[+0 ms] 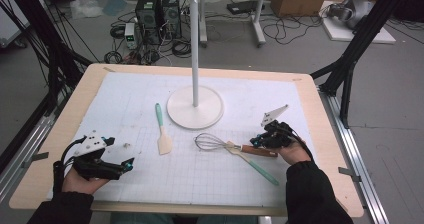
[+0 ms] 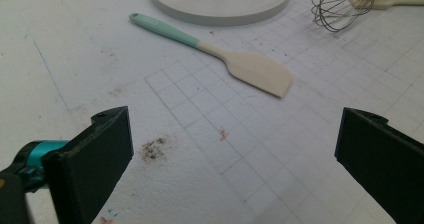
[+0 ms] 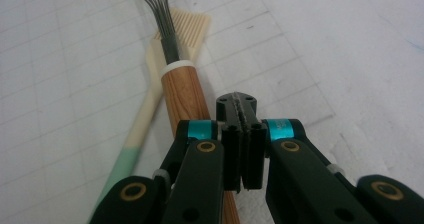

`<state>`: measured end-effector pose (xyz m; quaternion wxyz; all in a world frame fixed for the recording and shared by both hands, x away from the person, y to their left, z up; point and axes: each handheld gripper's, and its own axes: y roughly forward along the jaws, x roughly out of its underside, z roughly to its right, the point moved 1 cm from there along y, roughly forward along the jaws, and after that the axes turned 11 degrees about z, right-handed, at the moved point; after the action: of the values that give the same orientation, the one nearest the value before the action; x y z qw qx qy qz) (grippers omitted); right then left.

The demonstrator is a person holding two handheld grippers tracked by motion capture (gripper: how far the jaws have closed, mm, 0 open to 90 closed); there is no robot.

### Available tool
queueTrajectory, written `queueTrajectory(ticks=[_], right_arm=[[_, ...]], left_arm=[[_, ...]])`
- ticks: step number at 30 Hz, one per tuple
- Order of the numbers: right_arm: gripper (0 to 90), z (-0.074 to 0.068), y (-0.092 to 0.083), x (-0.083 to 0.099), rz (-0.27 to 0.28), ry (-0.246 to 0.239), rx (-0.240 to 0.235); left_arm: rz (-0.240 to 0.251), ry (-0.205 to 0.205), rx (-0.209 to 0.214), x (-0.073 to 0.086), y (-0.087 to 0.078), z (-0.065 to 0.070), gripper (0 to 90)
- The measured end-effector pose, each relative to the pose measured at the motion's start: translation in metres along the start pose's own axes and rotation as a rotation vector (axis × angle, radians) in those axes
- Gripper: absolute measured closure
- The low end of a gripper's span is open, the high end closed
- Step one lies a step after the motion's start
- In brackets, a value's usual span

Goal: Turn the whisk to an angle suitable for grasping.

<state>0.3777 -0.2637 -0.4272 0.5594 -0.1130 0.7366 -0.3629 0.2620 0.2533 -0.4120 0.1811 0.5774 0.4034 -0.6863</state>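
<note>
High view: the right gripper (image 1: 259,140) sits at the wooden end of the whisk (image 1: 220,143), which lies on the mat (image 1: 210,179) in front of the stand (image 1: 195,106). The whisk's handle crosses a slotted spatula (image 1: 260,170) whose mint handle runs toward the near edge. Over on the left, the left gripper (image 1: 127,164) hovers low above the mat, well apart from the flat spatula (image 1: 162,131) lying left of the stand.

Left gripper view: jaws spread wide, nothing between them. Ahead lies the flat spatula (image 2: 220,54), beyond it the stand's base (image 2: 220,1), and the whisk's wires (image 2: 340,9) at top right.

Right gripper view: the right gripper (image 3: 242,104) has its jaws clenched pad to pad, nothing caught between them. The whisk's wooden handle (image 3: 182,96) lies just beside them on the left, passing under the gripper body. The slotted spatula (image 3: 150,94) lies under the whisk, its ribbed head poking out beside the wires.
</note>
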Motion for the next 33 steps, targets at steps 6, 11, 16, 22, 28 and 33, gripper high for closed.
queueTrajectory(ticks=[6,11,16,22,28,33], right_arm=[[89.3,-0.004,0.000,-0.001,-0.003,-0.005,-0.008],[85.9,-0.005,-0.008,-0.003,0.047,-0.006,0.005],[78.1,-0.009,-0.014,-0.004,0.067,-0.007,-0.007],[69.9,-0.017,-0.014,-0.004,0.062,-0.028,-0.008],[67.2,-0.023,-0.012,0.006,0.068,-0.042,-0.002],[64.4,-0.023,-0.010,0.011,0.068,-0.042,-0.005]], left_arm=[[0.001,0.004,0.003,0.000,0.000,0.000,2.6],[0.000,0.004,0.003,0.000,0.000,0.000,2.6],[-0.003,0.008,0.001,0.000,0.000,0.000,2.6],[-0.003,0.007,0.003,0.000,0.000,0.000,2.6],[-0.003,0.010,0.006,0.000,0.000,0.001,2.6],[-0.003,0.008,0.006,0.000,0.001,0.001,2.6]])
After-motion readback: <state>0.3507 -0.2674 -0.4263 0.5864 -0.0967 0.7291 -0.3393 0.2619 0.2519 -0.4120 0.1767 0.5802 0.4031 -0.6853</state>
